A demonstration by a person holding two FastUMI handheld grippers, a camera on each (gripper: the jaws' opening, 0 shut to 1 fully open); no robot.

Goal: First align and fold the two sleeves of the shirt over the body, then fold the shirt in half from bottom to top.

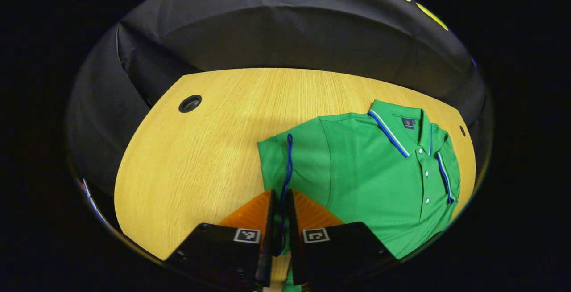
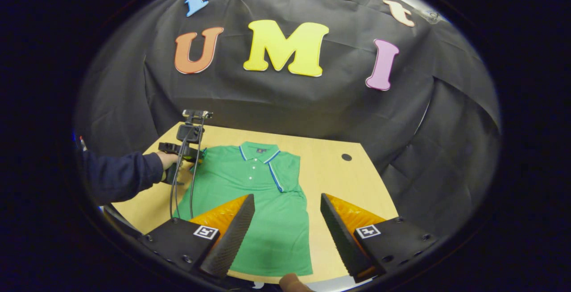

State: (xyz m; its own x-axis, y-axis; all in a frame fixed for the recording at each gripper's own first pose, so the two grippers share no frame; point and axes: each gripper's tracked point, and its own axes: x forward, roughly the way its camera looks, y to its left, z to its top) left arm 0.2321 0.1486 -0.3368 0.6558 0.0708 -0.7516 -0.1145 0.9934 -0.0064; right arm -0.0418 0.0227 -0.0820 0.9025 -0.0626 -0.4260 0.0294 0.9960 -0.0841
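Left gripper view, left tool (image 1: 281, 211): its two fingers stand at the bottom, drawn close together; they are clenched on the blue-trimmed hem of the sleeve (image 1: 290, 167), a blue line of trim running up from between them.
Left gripper view, shirt (image 1: 374, 180): green polo with a striped collar and a row of white buttons; it lies flat on the desk (image 1: 200, 162), to the right of the fingers; the sleeve in the tool's grip lies over the body's near side.
Left gripper view, desk: pale wood grain; a round dark hole (image 1: 190, 103) sits near its far left corner, well apart from the shirt.
Right gripper view, right tool (image 2: 285, 220): fingers spread wide, released; nothing between them; they hang above the lower part of the shirt (image 2: 267, 211).
Right gripper view, shirt: lies collar-away on the desk (image 2: 348, 194), its bottom hem nearest the camera; the sleeve on its right side lies folded onto the body.
Right gripper view, left tool (image 2: 196, 154): seen farther off at the shirt's left shoulder, held by a hand (image 2: 167, 160) in a dark sleeve (image 2: 120, 178); cables hang from it; its fingers touch the green cloth.
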